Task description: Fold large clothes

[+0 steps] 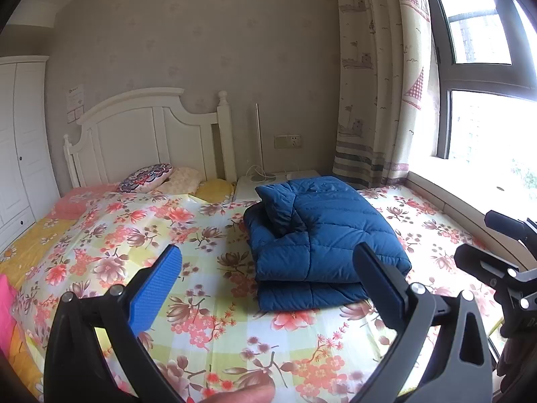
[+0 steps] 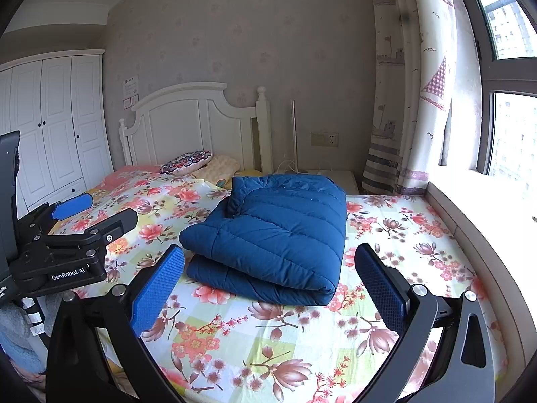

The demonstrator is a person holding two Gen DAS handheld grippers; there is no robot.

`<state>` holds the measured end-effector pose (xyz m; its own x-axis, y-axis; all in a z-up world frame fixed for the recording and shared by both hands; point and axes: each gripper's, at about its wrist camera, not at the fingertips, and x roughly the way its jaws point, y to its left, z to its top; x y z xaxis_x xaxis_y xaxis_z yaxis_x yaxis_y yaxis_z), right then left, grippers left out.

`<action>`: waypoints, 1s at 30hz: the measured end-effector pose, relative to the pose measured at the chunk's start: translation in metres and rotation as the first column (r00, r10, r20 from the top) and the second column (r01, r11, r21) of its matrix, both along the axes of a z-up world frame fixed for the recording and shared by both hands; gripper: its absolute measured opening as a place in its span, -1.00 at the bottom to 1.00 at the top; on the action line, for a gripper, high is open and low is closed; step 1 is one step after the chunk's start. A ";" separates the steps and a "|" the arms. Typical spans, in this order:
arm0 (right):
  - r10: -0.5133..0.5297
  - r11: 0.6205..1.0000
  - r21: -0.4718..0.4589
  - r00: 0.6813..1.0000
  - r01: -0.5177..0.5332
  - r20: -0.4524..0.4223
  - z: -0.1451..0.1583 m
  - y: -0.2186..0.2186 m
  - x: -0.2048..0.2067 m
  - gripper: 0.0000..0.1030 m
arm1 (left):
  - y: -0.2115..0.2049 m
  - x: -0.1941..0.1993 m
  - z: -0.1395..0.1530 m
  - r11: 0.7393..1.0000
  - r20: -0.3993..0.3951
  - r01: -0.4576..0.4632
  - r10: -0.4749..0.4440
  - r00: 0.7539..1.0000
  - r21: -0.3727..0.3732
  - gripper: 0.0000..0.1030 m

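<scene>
A folded blue down jacket (image 1: 322, 235) lies on the floral bedsheet (image 1: 214, 302) (near the window side of the bed). The left gripper (image 1: 268, 268) and right gripper (image 2: 270, 272) hover just short of it, both with fingers spread wide and holding nothing. A white headboard (image 2: 198, 117) stands behind.

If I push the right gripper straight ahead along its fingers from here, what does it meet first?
Most likely the folded blue down jacket. It lies on the floral bedsheet centred ahead of the open right gripper. Depth is unclear; pointing downward, it might meet the sheet first.
</scene>
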<state>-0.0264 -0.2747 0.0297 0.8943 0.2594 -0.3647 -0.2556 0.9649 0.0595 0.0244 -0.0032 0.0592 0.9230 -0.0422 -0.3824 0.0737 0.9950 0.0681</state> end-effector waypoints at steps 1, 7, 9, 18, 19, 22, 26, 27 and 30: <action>0.000 1.000 0.000 1.000 0.000 -0.001 -0.001 0.001 0.000 0.90 | 0.000 -0.001 0.000 1.000 -0.001 0.002 -0.002 1.000 0.000 0.96; 0.001 1.000 0.002 1.000 -0.001 -0.001 -0.001 0.001 0.000 0.90 | 0.000 -0.001 0.000 1.000 -0.001 0.003 -0.003 1.000 0.001 0.96; 0.000 1.000 0.002 1.000 0.000 -0.001 -0.001 0.001 0.000 0.90 | 0.000 -0.001 0.000 1.000 -0.001 0.003 -0.003 1.000 0.001 0.96; -0.002 1.000 0.001 1.000 0.002 -0.001 -0.001 0.003 -0.001 0.90 | 0.000 -0.002 0.001 1.000 0.003 0.005 -0.005 1.000 0.003 0.96; -0.002 1.000 0.002 1.000 0.002 -0.001 -0.001 0.003 -0.001 0.90 | -0.001 -0.003 0.000 1.000 0.004 0.005 -0.005 1.000 0.004 0.96; -0.003 1.000 0.001 1.000 0.003 -0.001 0.000 0.003 -0.001 0.90 | 0.000 -0.004 0.002 1.000 0.008 0.004 -0.004 1.000 0.004 0.96; -0.006 1.000 -0.002 1.000 0.006 0.000 -0.001 0.003 -0.001 0.90 | -0.001 -0.004 0.002 1.000 0.009 0.006 -0.006 1.000 0.007 0.96; -0.007 1.000 -0.005 1.000 0.007 0.001 -0.002 0.003 -0.001 0.90 | -0.001 -0.004 0.003 1.000 0.010 0.008 -0.008 1.000 0.008 0.96; -0.006 1.000 -0.008 1.000 0.006 0.003 -0.003 0.003 0.000 0.90 | -0.001 -0.004 0.002 1.000 0.011 0.012 -0.012 1.000 0.010 0.96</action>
<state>-0.0268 -0.2719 0.0262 0.8970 0.2509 -0.3639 -0.2497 0.9670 0.0511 0.0200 -0.0040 0.0616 0.9265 -0.0499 -0.3730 0.0851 0.9933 0.0785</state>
